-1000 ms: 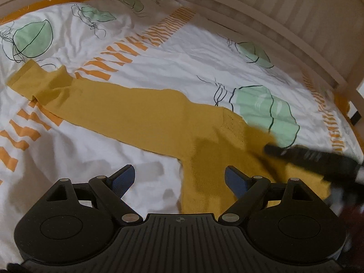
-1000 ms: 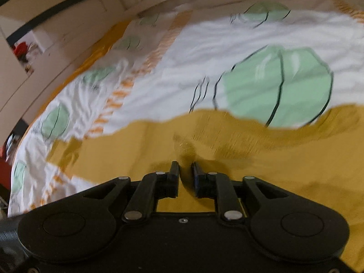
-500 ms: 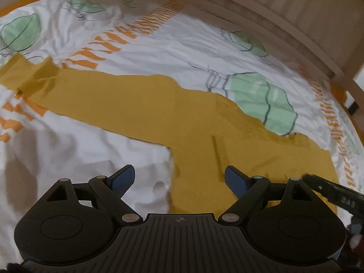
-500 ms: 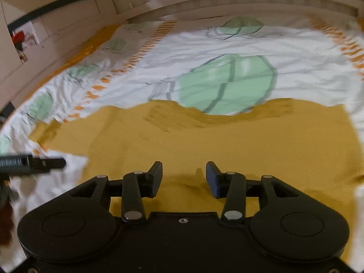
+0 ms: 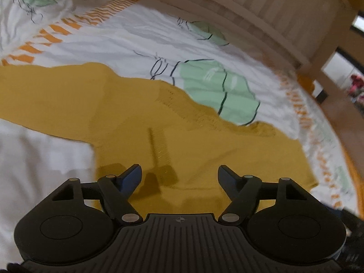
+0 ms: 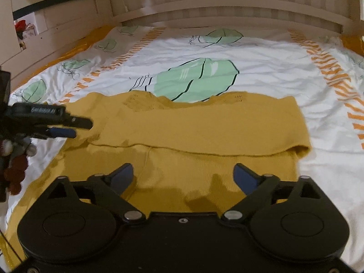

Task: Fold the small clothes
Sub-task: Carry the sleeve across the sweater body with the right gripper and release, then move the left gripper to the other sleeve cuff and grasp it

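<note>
A mustard-yellow knit sweater (image 6: 204,127) lies flat on the bed, its right sleeve folded across the body as a band. In the left wrist view the sweater (image 5: 159,141) fills the middle, its other sleeve reaching off to the left. My left gripper (image 5: 179,174) hovers low over the body near the armpit, its jaws closing with nothing pinched between them. From the right wrist view it shows from the side as the left gripper (image 6: 66,127) at the sweater's left edge. My right gripper (image 6: 183,174) is above the lower body, jaws opening wide, empty.
The white sheet (image 6: 261,72) has green leaf prints and orange stripes. A slatted wooden headboard (image 6: 227,4) closes the far side, with a wooden bed rail (image 5: 250,18) and post along the right in the left wrist view. Red and white clutter (image 6: 13,159) hangs at the left edge.
The right gripper let go of the sweater, opened wide and drew back to the right, leaving the sleeve folded across. The left gripper moved right and lower over the body, its jaws narrowing slightly.
</note>
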Action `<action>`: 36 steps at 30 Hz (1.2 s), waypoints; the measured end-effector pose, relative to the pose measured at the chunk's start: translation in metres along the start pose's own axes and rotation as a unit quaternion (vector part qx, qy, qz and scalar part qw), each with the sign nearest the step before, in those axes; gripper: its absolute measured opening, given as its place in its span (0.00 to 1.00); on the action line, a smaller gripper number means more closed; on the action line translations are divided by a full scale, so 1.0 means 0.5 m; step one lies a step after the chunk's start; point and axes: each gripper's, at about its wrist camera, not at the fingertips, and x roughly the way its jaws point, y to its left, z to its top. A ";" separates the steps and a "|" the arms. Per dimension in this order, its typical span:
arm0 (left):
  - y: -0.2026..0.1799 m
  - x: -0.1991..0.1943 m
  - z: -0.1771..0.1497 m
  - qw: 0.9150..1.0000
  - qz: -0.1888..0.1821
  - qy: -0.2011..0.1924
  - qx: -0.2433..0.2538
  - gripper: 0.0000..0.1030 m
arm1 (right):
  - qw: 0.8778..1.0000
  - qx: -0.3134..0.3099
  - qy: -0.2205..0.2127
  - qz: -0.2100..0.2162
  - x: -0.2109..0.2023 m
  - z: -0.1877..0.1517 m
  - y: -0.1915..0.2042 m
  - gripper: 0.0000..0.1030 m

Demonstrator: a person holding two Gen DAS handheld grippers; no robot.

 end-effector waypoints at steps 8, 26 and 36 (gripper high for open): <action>-0.030 0.061 0.003 0.998 0.043 0.027 0.037 0.71 | 0.996 0.072 0.003 0.044 -0.007 0.007 -0.036 1.00; -0.065 0.060 0.049 0.991 0.120 -0.005 0.053 0.08 | 0.996 0.055 0.017 0.061 -0.003 0.002 -0.011 1.00; -0.038 0.012 0.113 0.987 0.136 -0.040 0.071 0.05 | 0.995 0.073 0.027 0.062 0.000 -0.003 -0.019 1.00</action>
